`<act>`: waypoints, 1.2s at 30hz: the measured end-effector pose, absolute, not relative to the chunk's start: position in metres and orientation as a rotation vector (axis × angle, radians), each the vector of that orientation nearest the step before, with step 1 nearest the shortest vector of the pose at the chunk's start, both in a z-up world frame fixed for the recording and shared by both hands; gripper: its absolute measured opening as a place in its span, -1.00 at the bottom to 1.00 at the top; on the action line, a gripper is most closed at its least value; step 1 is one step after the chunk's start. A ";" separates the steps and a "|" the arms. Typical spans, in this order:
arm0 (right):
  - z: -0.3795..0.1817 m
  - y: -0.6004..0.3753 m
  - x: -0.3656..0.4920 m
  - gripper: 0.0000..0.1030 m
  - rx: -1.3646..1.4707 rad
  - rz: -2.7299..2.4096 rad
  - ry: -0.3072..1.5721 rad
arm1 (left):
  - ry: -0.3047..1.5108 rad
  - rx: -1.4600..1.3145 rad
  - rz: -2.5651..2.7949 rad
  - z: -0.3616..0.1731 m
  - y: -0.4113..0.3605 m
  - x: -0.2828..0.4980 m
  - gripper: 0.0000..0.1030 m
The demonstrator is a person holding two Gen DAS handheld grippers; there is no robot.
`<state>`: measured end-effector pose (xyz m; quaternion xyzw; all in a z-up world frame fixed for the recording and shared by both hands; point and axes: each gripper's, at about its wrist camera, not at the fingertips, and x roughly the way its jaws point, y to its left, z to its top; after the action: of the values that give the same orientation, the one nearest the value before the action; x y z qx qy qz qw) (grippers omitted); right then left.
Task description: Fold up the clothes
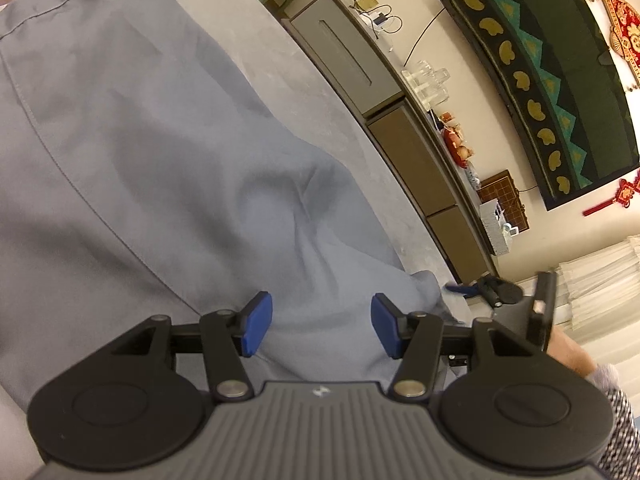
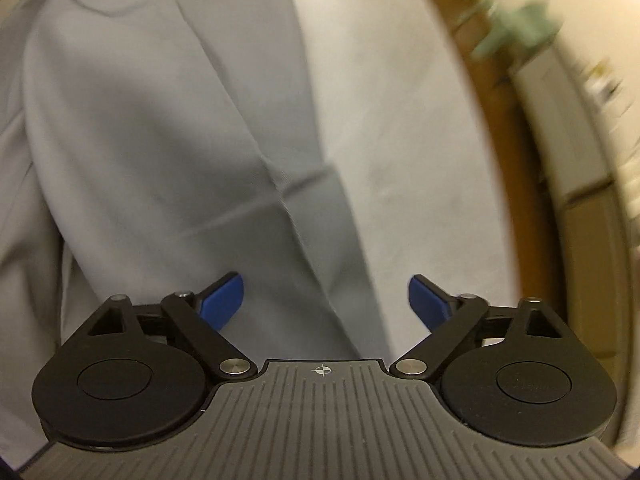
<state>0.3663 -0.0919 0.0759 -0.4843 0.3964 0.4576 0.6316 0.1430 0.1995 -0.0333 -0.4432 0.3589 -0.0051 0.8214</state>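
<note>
A: Where's the garment?

B: Grey-blue garment (image 1: 152,152) lies spread over the grey table (image 1: 320,92), creased, 1 stitched seam running down it. In your right view it covers the left half, bare tabletop beside it.

A: Tongs?

B: Your left gripper (image 1: 322,330) hangs above the cloth, jaws parted, gripping nothing. Your right gripper (image 2: 326,300) stands released too, blue pads (image 2: 222,304) wide, over the fabric's edge. Cabinets (image 1: 404,148) beyond; right view blurred.

Grey-blue garment (image 1: 140,140); grey table (image 1: 304,80); blue-padded black tongs (image 1: 322,326).
</note>
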 end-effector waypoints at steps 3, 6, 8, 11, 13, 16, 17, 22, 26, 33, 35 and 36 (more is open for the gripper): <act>0.073 -0.094 0.378 -0.57 -1.025 1.044 1.026 | 0.766 -0.940 -0.020 -0.032 0.197 0.146 0.06; 0.083 -0.102 0.360 -0.96 -1.062 0.977 0.922 | 0.765 -0.931 -0.026 -0.031 0.193 0.147 0.06; 0.095 -0.109 0.330 -1.00 -1.102 0.942 0.816 | 0.761 -0.932 -0.014 -0.031 0.193 0.145 0.06; 0.128 -0.126 0.261 -1.00 -1.111 0.869 0.609 | 0.721 -0.980 0.029 -0.030 0.204 0.135 0.06; 0.149 -0.142 0.199 -1.00 -1.070 0.838 0.506 | 0.670 -1.013 0.071 -0.028 0.215 0.125 0.06; 0.132 -0.162 0.116 -1.00 -1.102 0.762 0.452 | 0.616 -1.060 0.090 -0.026 0.232 0.109 0.07; 0.120 -0.167 0.093 -1.00 -1.124 0.728 0.448 | 0.614 -1.066 0.086 -0.027 0.236 0.107 0.07; 0.048 -0.162 0.062 -0.57 -1.183 0.490 0.407 | 0.643 -1.068 0.083 -0.035 0.251 0.096 0.07; 0.077 -0.142 0.053 0.25 -1.110 0.552 0.311 | 0.580 -1.106 0.160 -0.034 0.290 0.080 0.07; 0.105 -0.116 0.064 0.69 -1.159 0.636 0.218 | 0.440 -0.787 0.406 0.009 0.383 0.066 0.31; 0.098 -0.114 0.082 0.68 -1.142 0.621 0.268 | 0.482 -0.700 0.393 0.007 0.392 0.081 0.33; 0.094 -0.119 0.091 0.67 -1.106 0.622 0.304 | 0.508 -0.662 0.371 0.004 0.395 0.089 0.34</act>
<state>0.0905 -0.1186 0.0943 -0.5146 0.1417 0.2893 0.7947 0.0892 0.3954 0.0043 -0.3196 0.2454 0.1793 0.8975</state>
